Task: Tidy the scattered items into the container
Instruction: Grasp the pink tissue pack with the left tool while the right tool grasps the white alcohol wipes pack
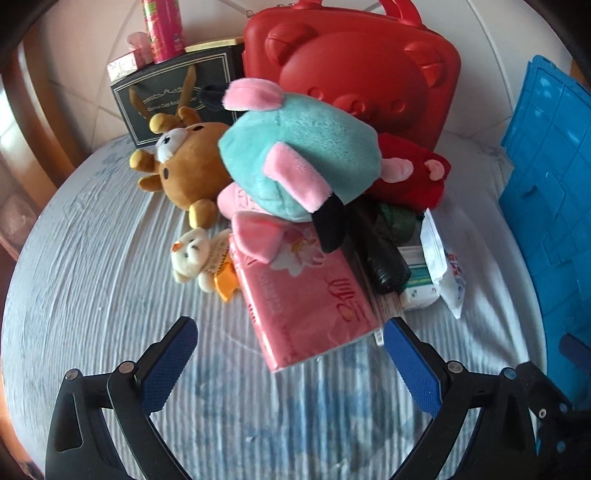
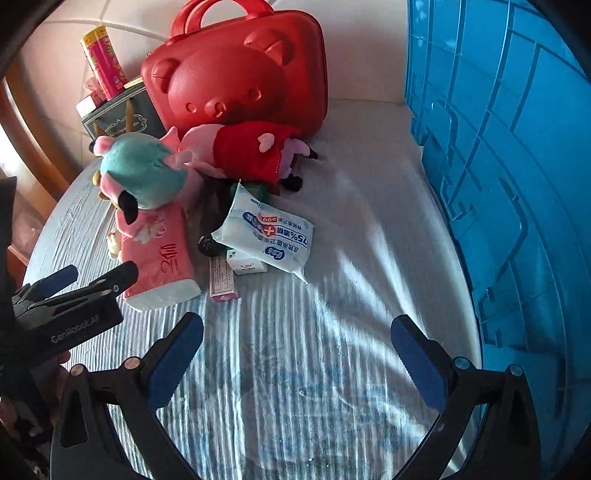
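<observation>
A pile of items lies on the striped bedsheet. A teal and pink plush (image 1: 295, 158) (image 2: 142, 173) rests on a pink tissue pack (image 1: 306, 299) (image 2: 159, 266). A brown bear plush (image 1: 184, 170) and a small white bear (image 1: 194, 254) lie to its left. A red-dressed pink plush (image 2: 243, 147) (image 1: 410, 173), a white wipes pack (image 2: 269, 236) (image 1: 443, 262), a black roll (image 1: 384, 254) and small boxes (image 2: 245, 264) lie beside it. The blue crate (image 2: 517, 184) (image 1: 546, 192) stands at the right. My left gripper (image 1: 291, 339) is open just before the tissue pack. My right gripper (image 2: 297, 332) is open and empty over the sheet.
A red bear-faced case (image 1: 351, 66) (image 2: 240, 74) stands at the back. A dark box (image 1: 166, 96) with a pink can (image 1: 164, 29) sits at the back left. A wooden frame (image 1: 22, 122) borders the left. The left gripper's body (image 2: 66, 310) shows in the right wrist view.
</observation>
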Demonstrator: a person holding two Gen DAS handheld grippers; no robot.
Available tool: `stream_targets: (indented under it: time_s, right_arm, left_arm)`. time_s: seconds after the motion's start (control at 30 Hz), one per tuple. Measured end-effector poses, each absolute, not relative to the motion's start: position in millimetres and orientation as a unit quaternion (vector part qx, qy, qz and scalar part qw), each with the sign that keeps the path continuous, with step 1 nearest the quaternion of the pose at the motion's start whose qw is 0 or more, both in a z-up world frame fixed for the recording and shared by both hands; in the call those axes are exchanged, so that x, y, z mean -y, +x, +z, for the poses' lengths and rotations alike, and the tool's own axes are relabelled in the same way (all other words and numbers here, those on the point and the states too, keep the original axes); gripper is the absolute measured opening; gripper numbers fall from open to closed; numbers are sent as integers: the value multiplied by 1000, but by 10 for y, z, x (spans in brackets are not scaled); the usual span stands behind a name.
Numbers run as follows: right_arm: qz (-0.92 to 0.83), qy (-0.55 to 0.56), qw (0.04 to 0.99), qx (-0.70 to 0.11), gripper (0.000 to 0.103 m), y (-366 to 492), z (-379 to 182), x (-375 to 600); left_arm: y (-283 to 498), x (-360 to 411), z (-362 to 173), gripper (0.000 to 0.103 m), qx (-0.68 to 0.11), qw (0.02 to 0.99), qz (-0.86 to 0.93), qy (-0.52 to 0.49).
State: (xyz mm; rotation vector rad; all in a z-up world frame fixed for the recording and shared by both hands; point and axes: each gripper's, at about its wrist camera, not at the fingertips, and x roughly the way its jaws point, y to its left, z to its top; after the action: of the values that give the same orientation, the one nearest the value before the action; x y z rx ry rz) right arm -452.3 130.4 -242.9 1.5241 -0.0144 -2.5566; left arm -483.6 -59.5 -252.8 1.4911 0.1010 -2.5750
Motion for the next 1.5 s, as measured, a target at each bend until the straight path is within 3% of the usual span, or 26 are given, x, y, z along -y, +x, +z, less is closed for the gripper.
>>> stream_targets:
  time_s: [0.37,0.77,0.93,0.97,1.03,1.1,1.27,1.37,1.43,1.5]
  right_arm:
    - [-846,526,79,39,103,-5118,-2693,-1362]
    - [-833,542,114,22,102,-5514,-3126,-884]
    - [-822,557,121,-5,93,-5176,-3082,-908]
    - [-817,563,123,-8,88,-5075,-3095,-928]
    - [-804,582,125,-13,67,-4862,-3175,-973]
    - [-789,601,124,-24,60,-4652,-3285,-1007]
    - [-792,598,128,-14,59,-4302,-3212,-1106]
    - [-807,579,117,-14,71,-4294,-3069,-1139]
    - [-814,569,114,-13,84,-4343,-2987,-1136]
    - [-819,562,114,-16,89,-4400,-2927,-1112]
  left_arm:
    - [-5314,584,-3115,102,-39,95,-837,538]
    - [-4551,926,-3065,98,-22,76,-833,548]
    - [-4323,957,-3033,98,-17,77,-831,550]
    - [-4274,942,-3025,98,-12,77,-832,550]
    - [-4159,918,-3018,98,-5,75,-832,550]
    - [-4046,906,-3006,98,-3,73,-831,551]
    - [-3867,863,-2959,98,3,68,-833,550]
    - [-3780,926,-2936,98,1,72,-836,543]
    - [-3783,924,-2963,98,3,77,-838,541]
    - [-3834,986,-3004,98,0,80,-837,541]
